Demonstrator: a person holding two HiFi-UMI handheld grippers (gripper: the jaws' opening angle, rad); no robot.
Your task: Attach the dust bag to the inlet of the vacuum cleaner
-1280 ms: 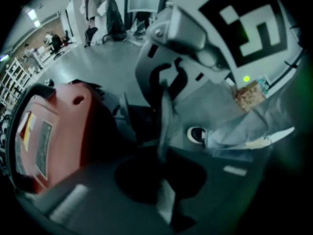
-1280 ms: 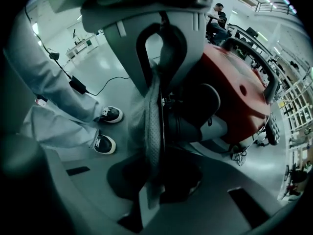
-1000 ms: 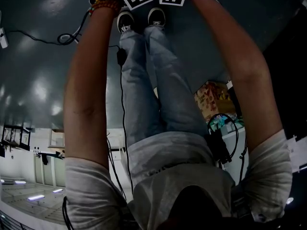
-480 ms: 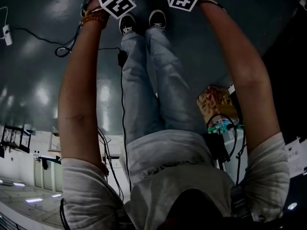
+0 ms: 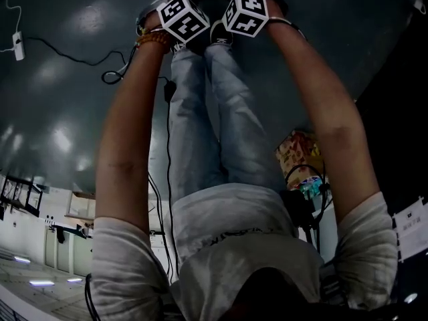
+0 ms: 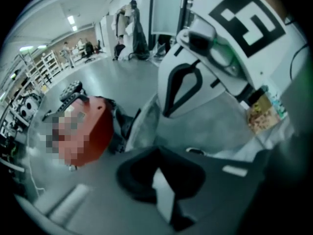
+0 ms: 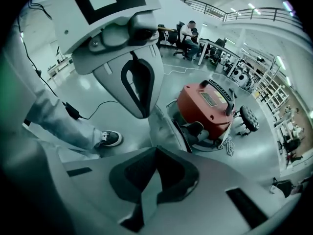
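Observation:
The red vacuum cleaner (image 7: 208, 106) stands on the grey floor with its front open; in the left gripper view the vacuum cleaner (image 6: 93, 131) is partly under a mosaic patch. A grey dust bag (image 7: 164, 126) hangs between both grippers, and the same dust bag (image 6: 144, 126) leads down into the left jaws. My left gripper (image 6: 157, 150) is shut on the bag's cloth. My right gripper (image 7: 155, 150) pinches it too. In the head view only the marker cubes of the left gripper (image 5: 184, 17) and right gripper (image 5: 245, 12) show, close together above the person's shoes; jaws and bag are hidden there.
A black cable (image 5: 80, 59) with a white adapter (image 5: 18, 45) runs over the floor at the left. A colourful box (image 5: 297, 152) sits by the person's right side. The person's shoe (image 7: 110, 138) is near the bag. Desks with people (image 7: 188, 33) stand far behind.
Both hands have risen toward the head camera; the marker cubes, cut off at the top edge before, now show fully and sit lower in the picture, rolled a little.

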